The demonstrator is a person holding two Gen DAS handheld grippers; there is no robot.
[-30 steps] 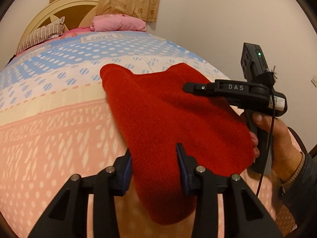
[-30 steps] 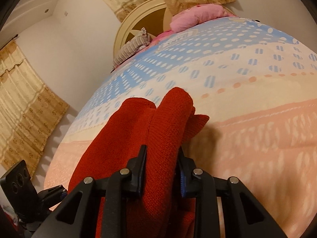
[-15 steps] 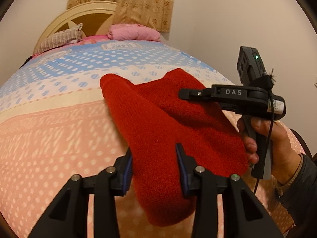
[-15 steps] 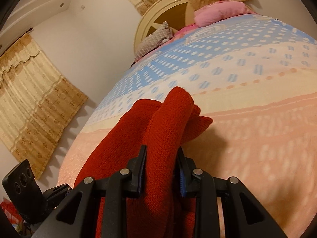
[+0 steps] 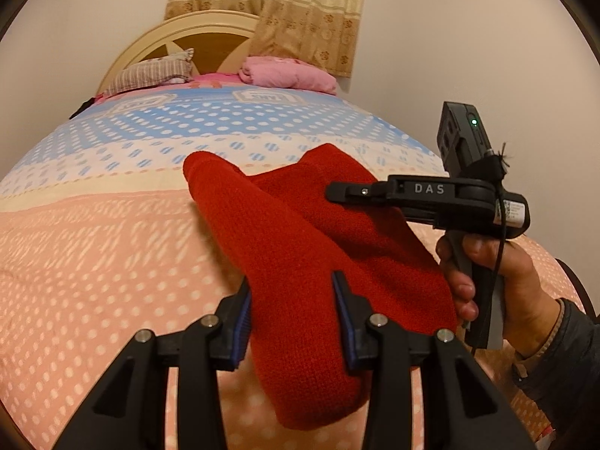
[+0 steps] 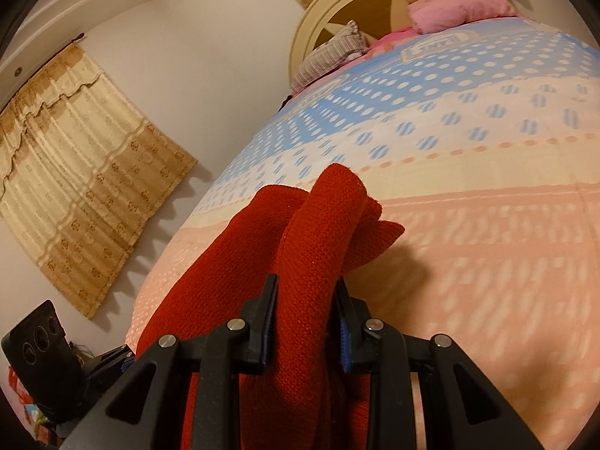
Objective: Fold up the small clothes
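A red knitted garment point(image 5: 300, 247) hangs stretched between my two grippers just above the bed. My left gripper point(image 5: 290, 296) is shut on its near edge, with a loose end drooping below the fingers. My right gripper point(image 6: 305, 296) is shut on a bunched fold of the same garment point(image 6: 318, 232). In the left wrist view the right gripper point(image 5: 337, 191) shows from the side at the garment's right edge, held by a hand point(image 5: 498, 281). The far end of the garment lies on the quilt.
The bed's quilt point(image 5: 93, 255) is pink with white dots near me and blue and cream farther off. A striped pillow point(image 5: 153, 75) and a pink folded blanket point(image 5: 288, 77) lie by the headboard point(image 5: 195, 33). Curtains point(image 6: 75, 172) hang on the walls.
Both grippers have kept their hold on the red garment and tilted upward, so more of the wall, headboard and curtains shows. The garment's shape is nearly the same.
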